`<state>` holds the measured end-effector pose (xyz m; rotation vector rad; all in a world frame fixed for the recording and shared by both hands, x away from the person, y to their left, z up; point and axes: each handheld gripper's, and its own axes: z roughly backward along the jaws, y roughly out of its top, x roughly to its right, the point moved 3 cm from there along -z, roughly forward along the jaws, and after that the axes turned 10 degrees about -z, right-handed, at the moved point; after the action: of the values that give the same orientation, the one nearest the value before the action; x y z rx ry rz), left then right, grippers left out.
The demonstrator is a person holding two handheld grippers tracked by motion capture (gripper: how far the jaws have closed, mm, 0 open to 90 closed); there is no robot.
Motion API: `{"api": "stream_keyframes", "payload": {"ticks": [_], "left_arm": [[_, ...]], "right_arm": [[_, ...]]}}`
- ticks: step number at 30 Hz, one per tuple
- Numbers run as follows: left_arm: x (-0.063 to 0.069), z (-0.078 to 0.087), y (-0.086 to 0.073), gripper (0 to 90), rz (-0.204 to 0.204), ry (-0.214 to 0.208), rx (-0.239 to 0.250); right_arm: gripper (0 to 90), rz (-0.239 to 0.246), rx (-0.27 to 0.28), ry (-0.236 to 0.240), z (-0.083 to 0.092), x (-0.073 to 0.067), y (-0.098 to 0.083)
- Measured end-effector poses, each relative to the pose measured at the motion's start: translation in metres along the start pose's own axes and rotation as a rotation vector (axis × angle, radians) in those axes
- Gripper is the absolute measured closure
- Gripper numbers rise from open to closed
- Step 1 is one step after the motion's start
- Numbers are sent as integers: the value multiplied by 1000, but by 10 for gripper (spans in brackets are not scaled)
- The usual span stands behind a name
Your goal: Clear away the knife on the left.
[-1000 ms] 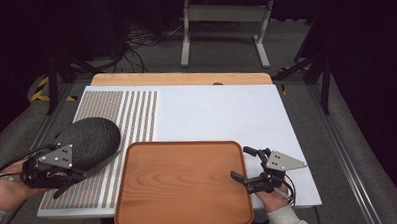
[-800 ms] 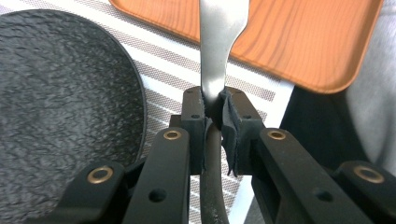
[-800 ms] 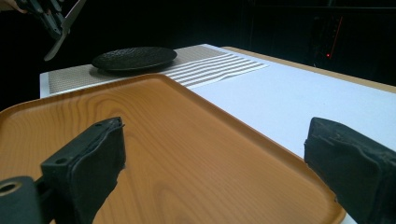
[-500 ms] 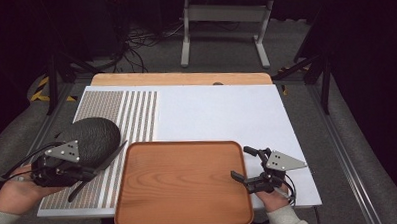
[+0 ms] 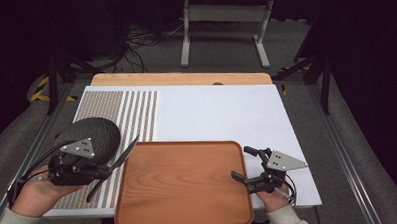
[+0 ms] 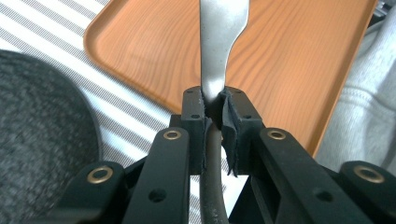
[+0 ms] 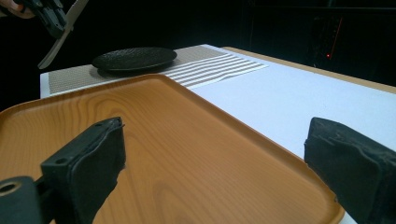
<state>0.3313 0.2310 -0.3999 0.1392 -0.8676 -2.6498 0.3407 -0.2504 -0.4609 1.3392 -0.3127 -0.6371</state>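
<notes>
At the worktop's [image 5: 221,111] left edge, we pinch a knife [image 5: 119,160] between the left gripper's [image 5: 107,171] fingers [image 6: 194,112], its blade reaching over the wooden tray's [image 5: 184,182] left rim, just beside the dark plate [image 5: 92,135]. Our right gripper's [image 5: 244,164] fingers [image 7: 88,158] stand spread, empty, over the tray's right edge.

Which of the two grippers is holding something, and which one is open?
The left gripper clamps a knife; the right gripper stands open over the tray's edge.
</notes>
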Motion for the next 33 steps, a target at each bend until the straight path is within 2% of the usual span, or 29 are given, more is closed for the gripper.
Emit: {"api": "stream_keyframes", "payload": {"ticks": [10, 17, 33], "left_arm": [[11, -16, 20, 802, -7, -28, 14], [18, -27, 31, 802, 1, -50, 24], [31, -52, 47, 802, -6, -80, 26]], "right_arm": [[57, 0, 1, 1, 1, 0, 0], [57, 0, 1, 2, 1, 0, 0], [57, 5, 0, 4, 1, 0, 0]]}}
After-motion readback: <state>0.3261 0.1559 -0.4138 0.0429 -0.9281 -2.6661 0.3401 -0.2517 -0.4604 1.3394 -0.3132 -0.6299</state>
